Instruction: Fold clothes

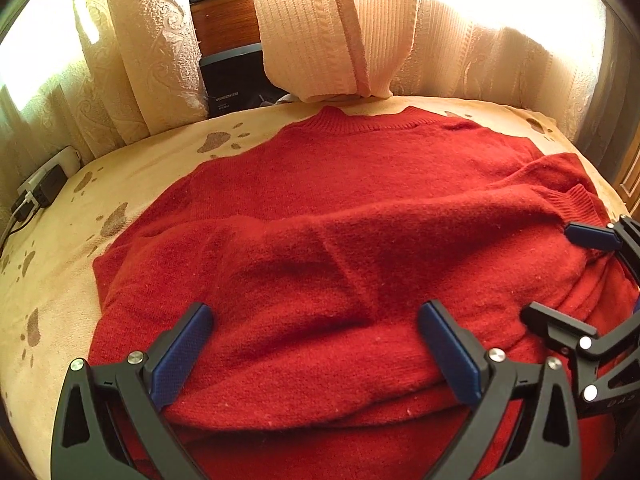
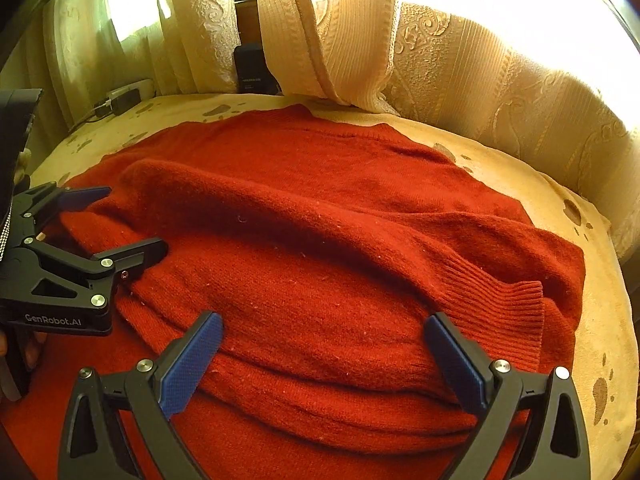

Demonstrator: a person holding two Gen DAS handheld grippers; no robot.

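A red knitted sweater [image 1: 340, 220] lies flat on a cream bedspread [image 1: 52, 300] with brown paw prints, its collar [image 1: 360, 122] at the far side. Both sleeves are folded across the body, and a ribbed cuff [image 2: 500, 312] shows at the right. My left gripper [image 1: 316, 354] is open, low over the near bulge of the sweater, with fabric lying loose between its blue pads [image 1: 182, 356]. My right gripper [image 2: 324, 362] is open just the same over the near right part. Each one shows in the other's view: right gripper [image 1: 572, 280], left gripper [image 2: 116, 224].
Cream patterned curtains [image 1: 152, 52] and a peach knitted cloth [image 1: 320, 28] hang behind the bed. A dark box [image 1: 236, 80] stands in the gap between them. A power strip with a plugged charger [image 1: 44, 184] lies at the far left edge. Bare bedspread [image 2: 600, 320] shows at the right.
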